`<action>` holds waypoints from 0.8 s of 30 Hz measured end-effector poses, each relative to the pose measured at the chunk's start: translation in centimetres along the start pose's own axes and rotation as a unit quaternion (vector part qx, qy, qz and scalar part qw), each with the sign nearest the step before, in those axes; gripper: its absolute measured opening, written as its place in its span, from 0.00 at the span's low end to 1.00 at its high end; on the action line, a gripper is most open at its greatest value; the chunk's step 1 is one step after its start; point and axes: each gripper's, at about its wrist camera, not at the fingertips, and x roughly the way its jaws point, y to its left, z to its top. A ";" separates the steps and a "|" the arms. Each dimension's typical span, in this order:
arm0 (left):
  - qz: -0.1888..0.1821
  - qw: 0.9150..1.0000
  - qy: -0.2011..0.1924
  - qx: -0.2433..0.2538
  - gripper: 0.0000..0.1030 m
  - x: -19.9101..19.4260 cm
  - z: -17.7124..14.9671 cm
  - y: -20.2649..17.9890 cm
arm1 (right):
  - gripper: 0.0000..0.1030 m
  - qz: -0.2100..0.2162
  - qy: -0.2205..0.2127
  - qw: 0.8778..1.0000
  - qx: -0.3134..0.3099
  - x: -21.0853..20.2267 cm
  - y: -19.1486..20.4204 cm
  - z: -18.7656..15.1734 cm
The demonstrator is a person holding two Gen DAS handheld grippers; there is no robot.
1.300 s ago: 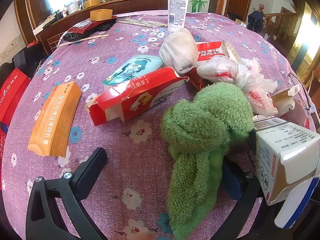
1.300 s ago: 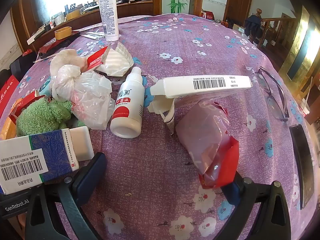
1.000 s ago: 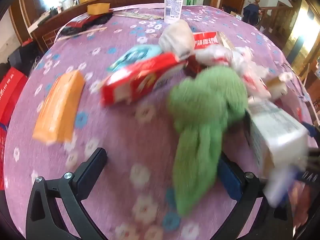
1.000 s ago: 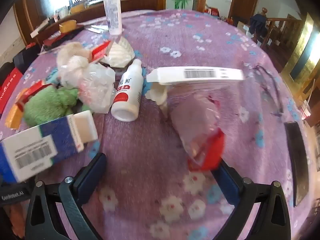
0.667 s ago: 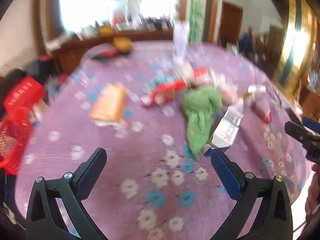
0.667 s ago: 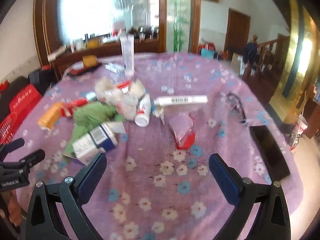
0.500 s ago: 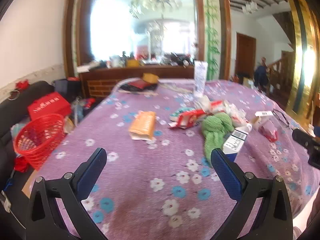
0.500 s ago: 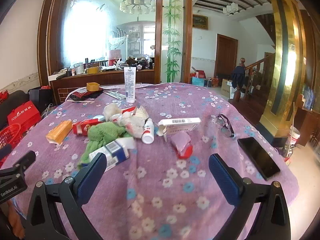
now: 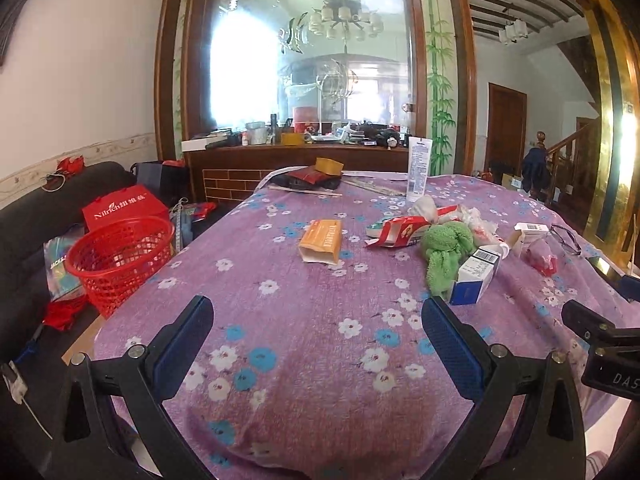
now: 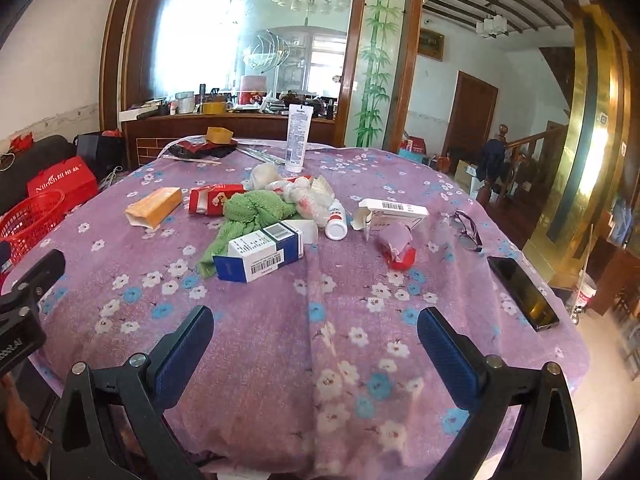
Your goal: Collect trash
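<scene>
Trash lies in the middle of a round table with a purple flowered cloth [image 9: 304, 320]: an orange box [image 9: 321, 241], a red carton [image 9: 400, 231], a green cloth [image 9: 446, 254], a blue and white box [image 10: 262, 255], crumpled plastic bags [image 10: 308, 198], a white bottle [image 10: 337, 222], a long white box [image 10: 394, 210] and a red-tipped wrapper [image 10: 398, 245]. A red mesh basket [image 9: 120, 258] stands beside the table at the left. My left gripper [image 9: 316, 328] and right gripper [image 10: 314, 334] both hang open and empty near the table's front edge, well short of the trash.
Glasses [image 10: 466, 230] and a black phone [image 10: 522, 293] lie on the table's right side. A tall white tube [image 10: 298, 138], chopsticks and a yellow box [image 10: 219, 135] sit at the far side. A black sofa with a red bag [image 9: 124, 206] stands left.
Both grippers have pulled far back and up from the trash pile. The view went from close over the green cloth and boxes to the whole table; nothing is held.
</scene>
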 end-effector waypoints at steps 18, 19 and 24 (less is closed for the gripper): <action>0.003 1.000 0.014 0.008 1.00 0.7 -0.5 -0.1 | 1.00 -0.016 0.014 0.999 -0.024 1.0 1.1 -0.2; 0.002 1.000 0.015 0.008 1.00 0.7 -0.4 -0.1 | 1.00 -0.015 0.015 0.999 -0.024 1.0 1.1 -0.2; 0.003 1.000 0.021 0.005 1.00 1.1 -0.4 0.2 | 1.00 -0.012 0.017 0.999 -0.025 1.1 1.2 -0.2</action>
